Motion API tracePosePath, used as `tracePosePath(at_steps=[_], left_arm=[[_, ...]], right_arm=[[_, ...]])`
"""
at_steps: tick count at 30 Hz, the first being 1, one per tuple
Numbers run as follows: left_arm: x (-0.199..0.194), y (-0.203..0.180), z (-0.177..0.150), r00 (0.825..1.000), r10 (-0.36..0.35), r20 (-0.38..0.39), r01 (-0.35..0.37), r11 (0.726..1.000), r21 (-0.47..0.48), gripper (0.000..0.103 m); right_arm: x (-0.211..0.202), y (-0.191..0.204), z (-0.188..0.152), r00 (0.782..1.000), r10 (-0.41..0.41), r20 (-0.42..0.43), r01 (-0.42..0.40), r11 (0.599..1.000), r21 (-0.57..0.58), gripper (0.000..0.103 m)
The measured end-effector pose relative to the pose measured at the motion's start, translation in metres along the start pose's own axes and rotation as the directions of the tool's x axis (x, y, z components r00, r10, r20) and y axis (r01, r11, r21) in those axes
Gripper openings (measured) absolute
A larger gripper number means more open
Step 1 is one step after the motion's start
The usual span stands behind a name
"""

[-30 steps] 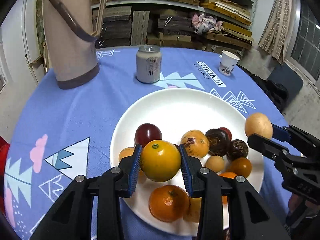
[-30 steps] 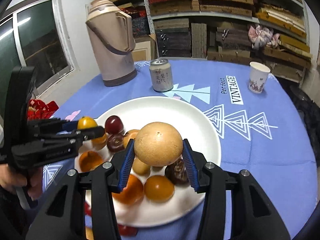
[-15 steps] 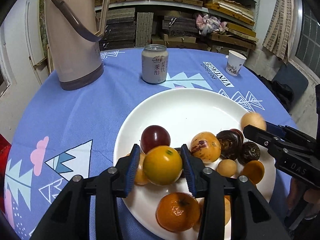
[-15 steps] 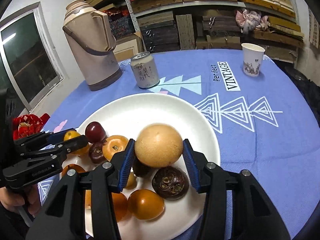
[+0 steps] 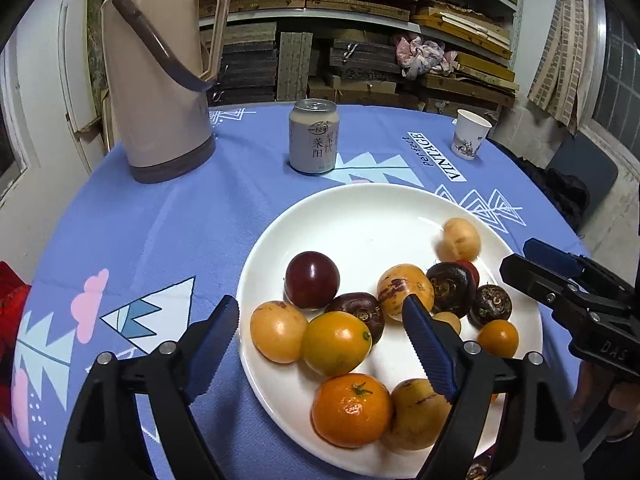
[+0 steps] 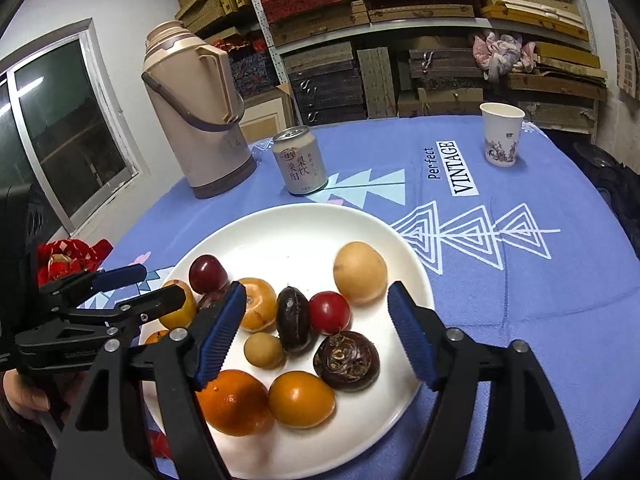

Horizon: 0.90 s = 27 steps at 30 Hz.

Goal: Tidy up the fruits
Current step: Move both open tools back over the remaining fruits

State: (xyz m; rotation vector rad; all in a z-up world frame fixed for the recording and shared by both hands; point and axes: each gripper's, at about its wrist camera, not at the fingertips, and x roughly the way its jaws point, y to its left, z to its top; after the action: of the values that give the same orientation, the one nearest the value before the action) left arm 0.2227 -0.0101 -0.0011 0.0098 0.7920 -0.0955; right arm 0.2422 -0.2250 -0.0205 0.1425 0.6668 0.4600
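Our left gripper (image 5: 320, 346) hangs low over the near left rim of the white plate (image 5: 372, 208), jaws spread wide and holding nothing. The yellow-orange citrus (image 5: 337, 342) lies on the plate directly between its blue pads (image 5: 426, 354), a little nearer the right one, round, so with no long axis to line up on. Our right gripper (image 6: 316, 334) is likewise spread and empty, tilted down over the plate's near right side. The tan round fruit (image 6: 361, 273) sits just ahead of its gap, toward the right finger, apart from both. Each fruit is nearest its own gripper. We judge both are set down, and the coming move is a straight pull back.
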Motion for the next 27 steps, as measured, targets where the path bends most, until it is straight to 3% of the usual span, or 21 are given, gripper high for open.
tracePosePath(at_steps=[13,17,20,22,27], left_arm=[[-0.001,-0.004,-0.004,1.000,0.002,-0.014,-0.002,1.000,0.021,0.085],[-0.002,-0.006,-0.002,0.998,0.040,-0.058,-0.040,0.999,0.005,0.085],[-0.023,-0.011,-0.003,0.995,0.074,-0.070,-0.076,0.997,-0.024,0.088],[-0.040,-0.014,-0.005,0.997,0.061,-0.056,-0.063,0.997,-0.040,0.098],[-0.087,-0.039,-0.014,0.998,0.063,0.031,-0.064,0.998,0.021,0.099]], right_arm=[[-0.001,0.000,-0.004,1.000,-0.010,0.000,0.010,1.000,0.001,0.077],[-0.002,-0.001,-0.004,1.000,-0.010,0.001,0.010,1.000,0.008,0.077],[-0.006,-0.005,-0.004,1.000,-0.016,0.005,0.016,1.000,0.025,0.077],[-0.008,-0.007,-0.004,1.000,-0.026,0.003,0.026,0.999,0.032,0.078],[-0.012,-0.006,-0.004,0.999,-0.035,-0.003,0.035,0.999,0.028,0.082]])
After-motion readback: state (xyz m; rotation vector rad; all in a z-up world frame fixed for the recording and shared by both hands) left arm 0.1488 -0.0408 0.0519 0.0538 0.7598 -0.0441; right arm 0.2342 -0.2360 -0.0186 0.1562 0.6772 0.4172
